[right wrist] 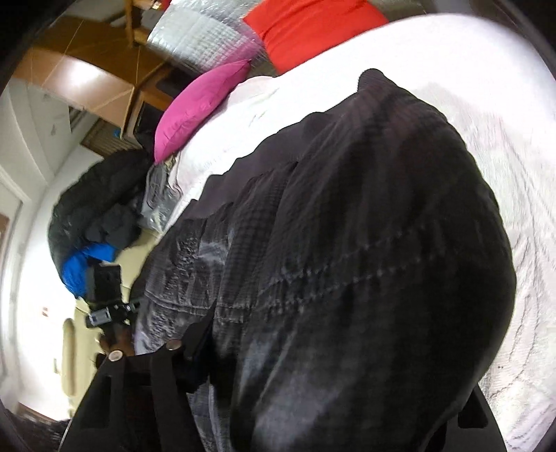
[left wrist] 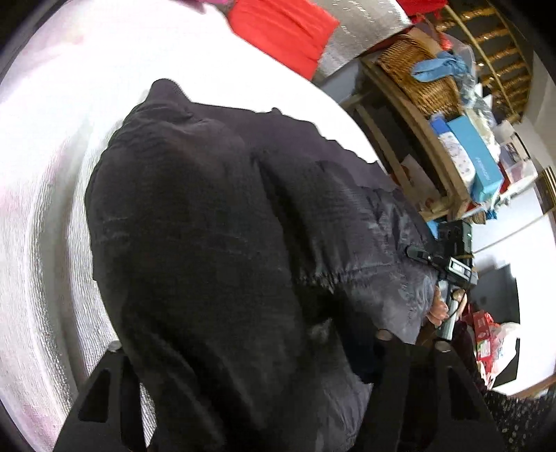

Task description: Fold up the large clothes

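Note:
A large black garment [left wrist: 215, 243] hangs stretched between both grippers above a white bedspread [left wrist: 41, 208]. In the left wrist view it drapes over my left gripper [left wrist: 250, 351], covering the gap between the fingers [left wrist: 104, 393], which look shut on its edge. My right gripper [left wrist: 448, 257] shows at the right, held by a hand. In the right wrist view the garment [right wrist: 347, 260] covers my right gripper [right wrist: 312, 351], whose left finger [right wrist: 114, 389] shows; it looks shut on the cloth. My left gripper [right wrist: 104, 299] shows at the left.
A red cushion [left wrist: 288, 31] and a silver quilted cover [left wrist: 351, 38] lie at the bed's far end. A pink pillow [right wrist: 201, 107] lies on the bed. A wooden shelf with a wicker basket [left wrist: 417, 69] and boxes stands beside the bed. Dark clothes [right wrist: 100, 208] are piled at the left.

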`<state>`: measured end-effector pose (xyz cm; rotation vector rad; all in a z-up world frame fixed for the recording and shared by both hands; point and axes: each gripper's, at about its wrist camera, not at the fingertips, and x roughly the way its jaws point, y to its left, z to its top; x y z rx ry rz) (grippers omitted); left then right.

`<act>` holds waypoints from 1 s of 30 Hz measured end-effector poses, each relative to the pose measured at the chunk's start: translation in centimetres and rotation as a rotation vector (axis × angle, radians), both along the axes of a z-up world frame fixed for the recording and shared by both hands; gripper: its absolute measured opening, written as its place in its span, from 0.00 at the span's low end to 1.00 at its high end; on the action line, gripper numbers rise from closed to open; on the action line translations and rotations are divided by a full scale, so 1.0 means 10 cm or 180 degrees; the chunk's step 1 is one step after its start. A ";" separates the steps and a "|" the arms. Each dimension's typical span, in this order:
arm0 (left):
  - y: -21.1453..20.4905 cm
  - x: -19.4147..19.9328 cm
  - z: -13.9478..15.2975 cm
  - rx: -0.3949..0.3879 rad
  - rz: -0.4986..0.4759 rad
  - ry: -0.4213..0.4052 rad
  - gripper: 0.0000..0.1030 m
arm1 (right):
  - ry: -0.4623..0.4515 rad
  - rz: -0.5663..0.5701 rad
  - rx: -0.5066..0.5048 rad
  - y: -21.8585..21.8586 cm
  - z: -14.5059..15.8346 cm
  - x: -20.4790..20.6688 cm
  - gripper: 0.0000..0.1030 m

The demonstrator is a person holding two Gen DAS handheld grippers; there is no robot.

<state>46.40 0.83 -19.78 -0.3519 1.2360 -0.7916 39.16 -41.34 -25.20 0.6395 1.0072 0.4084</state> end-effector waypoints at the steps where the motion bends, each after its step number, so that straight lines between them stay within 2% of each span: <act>1: -0.01 0.03 -0.03 0.0015 0.0029 0.0036 0.57 | 0.0008 0.0001 -0.0033 0.02 -0.01 0.01 0.66; 3: 0.03 0.04 -0.07 0.0063 0.0067 0.0084 0.63 | 0.0071 -0.0020 -0.0038 0.01 -0.06 0.04 0.66; 5: 0.01 0.09 -0.15 0.0029 0.0104 0.0243 0.66 | 0.0115 -0.0057 -0.0014 0.02 -0.08 0.07 0.66; 7: 0.01 0.09 -0.13 0.0036 0.0182 0.0214 0.62 | 0.0095 -0.0106 -0.0049 0.05 -0.05 0.07 0.66; 9: -0.04 0.03 -0.03 0.0130 0.0167 0.0021 0.48 | 0.0021 -0.0129 -0.0151 0.10 0.03 0.03 0.59; 11: -0.09 -0.02 0.07 0.0228 0.0168 -0.0161 0.36 | -0.0110 -0.0134 -0.0283 0.15 0.15 -0.04 0.52; 12: -0.10 -0.03 0.13 0.0235 0.0188 -0.0226 0.33 | -0.0195 -0.0143 -0.0319 0.18 0.22 -0.08 0.49; 18: 0.00 -0.10 0.43 0.0100 0.0272 -0.0544 0.31 | -0.0466 -0.0161 -0.0534 0.33 0.52 -0.18 0.42; 25: 0.06 -0.09 0.80 -0.0019 0.0416 -0.0888 0.30 | -0.0664 -0.0228 -0.0464 0.38 0.75 -0.18 0.40; 30: 0.06 -0.07 1.05 -0.0122 0.0491 -0.1153 0.26 | -0.0867 -0.0247 -0.0420 0.46 0.95 -0.16 0.39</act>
